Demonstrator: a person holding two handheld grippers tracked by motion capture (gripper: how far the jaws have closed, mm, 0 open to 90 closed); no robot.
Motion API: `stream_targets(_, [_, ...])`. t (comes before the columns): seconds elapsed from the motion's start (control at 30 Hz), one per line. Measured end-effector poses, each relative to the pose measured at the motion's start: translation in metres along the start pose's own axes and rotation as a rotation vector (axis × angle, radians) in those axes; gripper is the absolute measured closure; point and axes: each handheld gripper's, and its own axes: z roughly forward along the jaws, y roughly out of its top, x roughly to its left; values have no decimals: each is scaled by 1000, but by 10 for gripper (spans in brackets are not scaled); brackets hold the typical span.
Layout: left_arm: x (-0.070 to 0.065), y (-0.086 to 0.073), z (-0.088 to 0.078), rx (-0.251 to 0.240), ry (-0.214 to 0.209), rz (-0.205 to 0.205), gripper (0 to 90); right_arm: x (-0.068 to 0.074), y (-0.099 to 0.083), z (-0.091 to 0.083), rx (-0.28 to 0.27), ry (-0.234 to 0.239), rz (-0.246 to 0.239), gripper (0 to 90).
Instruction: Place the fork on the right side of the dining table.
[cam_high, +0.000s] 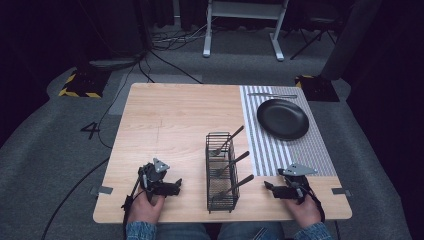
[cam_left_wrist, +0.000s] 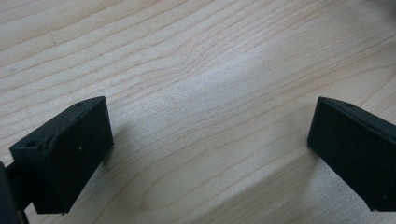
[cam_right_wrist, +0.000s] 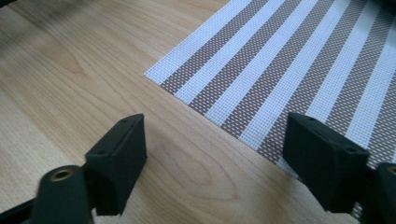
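Nothing is gripped yet — the work is judged to stand at its opening step, before any reach. The left gripper (cam_high: 176, 187) is held low over the table (cam_high: 170, 120) with its jaws wide apart and only bare wood grain between them in the left gripper view; the right gripper (cam_high: 270, 188) is likewise spread wide and empty, its jaws framing the near corner of the striped placemat (cam_right_wrist: 280, 70) just ahead of them. The wire basket (cam_high: 222, 170) stands between the two grippers, a little ahead of both, and three forks (cam_high: 227, 141) lean in it, handles slanting up toward the right gripper's side. A black plate (cam_high: 282, 118) lies on the mat well beyond the right gripper, with further cutlery (cam_high: 272, 95) at the mat's far edge. The next move is judged to call for a reach by one gripper to a fork handle, the jaws turned to span it and closed across it. The surface is pale wood; grey carpet, floor cables and a white stand's feet (cam_high: 242, 32) are seen beyond — the room is otherwise dark.
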Motion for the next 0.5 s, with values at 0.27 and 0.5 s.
stream_targets(0.27, [0, 0, 0, 0, 0, 0, 2, -1, 0, -1, -2, -1, 1, 248])
stream_targets(0.5, [0, 0, 0, 0, 0, 0, 2, -1, 0, -1, -4, 0, 3, 255])
